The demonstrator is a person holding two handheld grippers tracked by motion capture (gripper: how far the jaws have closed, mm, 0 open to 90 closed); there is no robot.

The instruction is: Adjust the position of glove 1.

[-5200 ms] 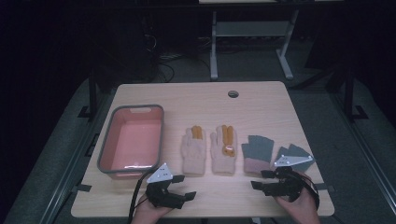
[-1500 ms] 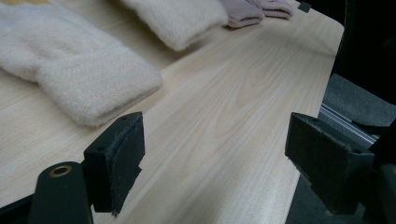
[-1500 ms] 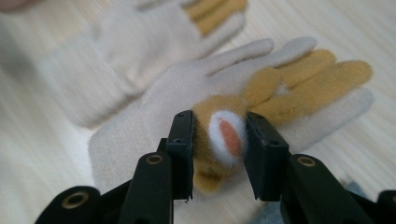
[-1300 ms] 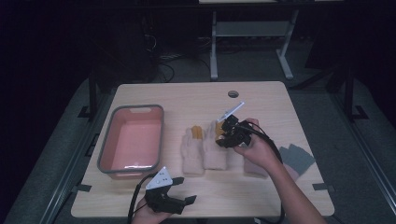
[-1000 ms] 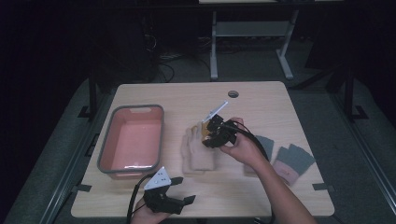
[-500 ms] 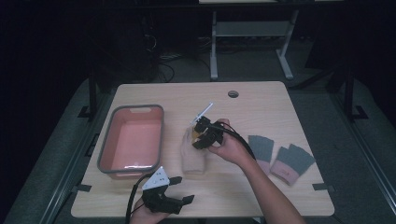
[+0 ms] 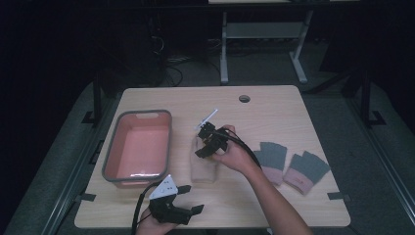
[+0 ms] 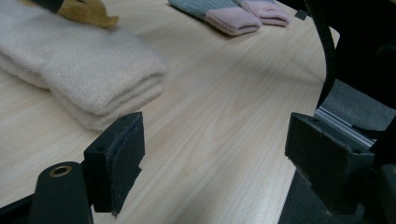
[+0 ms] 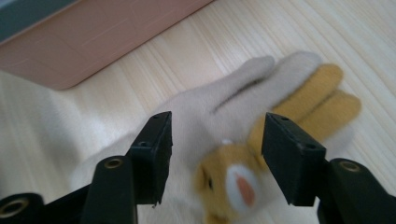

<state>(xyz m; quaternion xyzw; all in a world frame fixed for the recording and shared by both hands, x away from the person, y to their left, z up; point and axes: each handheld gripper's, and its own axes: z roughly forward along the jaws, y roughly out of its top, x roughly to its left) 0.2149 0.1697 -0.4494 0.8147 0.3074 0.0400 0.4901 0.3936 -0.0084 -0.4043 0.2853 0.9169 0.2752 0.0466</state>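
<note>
I saw cream gloves (image 9: 201, 116) with mustard-yellow fingers and an orange-and-white animal face. A second pair of gloves (image 7: 288, 164) was grey with pink cuffs. The tray (image 7: 139, 147) was salmon pink with a grey rim, on a pale wood-grain table (image 7: 274, 105). Both grippers' jaws were black.

You're at a light wood surface (image 7: 274, 105) with a round cable hole (image 7: 244, 98) near its far edge. Room is dark. Grey floor (image 7: 274, 68) beyond, white-legged desk frame (image 7: 259, 34) behind, cables (image 7: 171, 61) on floor.

Dim high view; bright, slightly blurred close-ups.
</note>
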